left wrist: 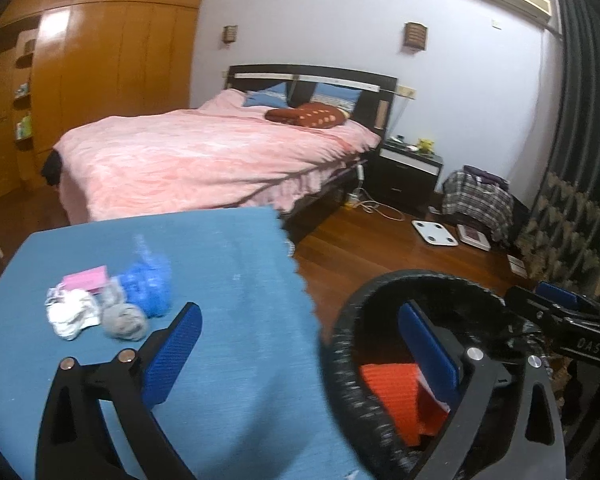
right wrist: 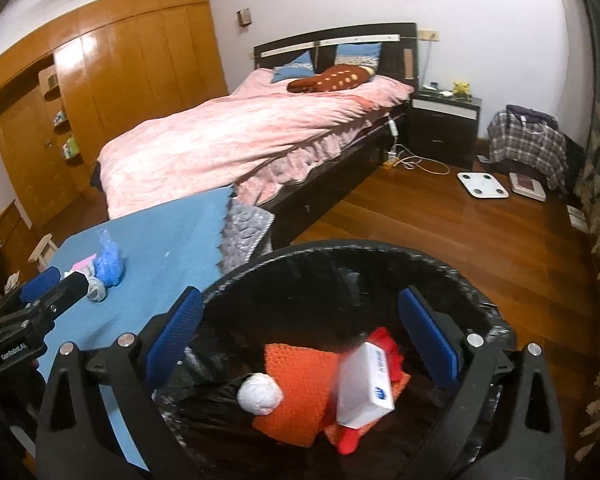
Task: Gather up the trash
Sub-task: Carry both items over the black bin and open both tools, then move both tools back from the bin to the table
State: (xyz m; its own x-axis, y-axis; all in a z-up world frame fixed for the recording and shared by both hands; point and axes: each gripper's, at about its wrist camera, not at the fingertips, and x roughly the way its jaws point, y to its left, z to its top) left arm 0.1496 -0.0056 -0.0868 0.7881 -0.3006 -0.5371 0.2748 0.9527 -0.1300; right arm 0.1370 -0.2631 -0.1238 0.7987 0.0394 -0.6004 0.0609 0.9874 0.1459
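A black-lined trash bin (right wrist: 340,256) stands beside a blue-covered table (left wrist: 228,264). Inside it lie an orange cloth (right wrist: 300,384), a white box (right wrist: 366,384) and a white paper ball (right wrist: 259,396). On the table sit a white crumpled wad (left wrist: 72,314), a grey wad (left wrist: 126,322), a blue plastic bag (left wrist: 148,280) and a pink card (left wrist: 88,279). My left gripper (left wrist: 304,344) is open and empty, straddling the table's edge and the bin's rim (left wrist: 340,344). My right gripper (right wrist: 302,332) is open and empty above the bin.
A bed with a pink cover (left wrist: 204,156) stands behind the table. A dark nightstand (left wrist: 408,172), a white scale (left wrist: 434,233) and a plaid bag (left wrist: 480,200) are on the wooden floor. A wooden wardrobe (left wrist: 112,68) fills the left wall.
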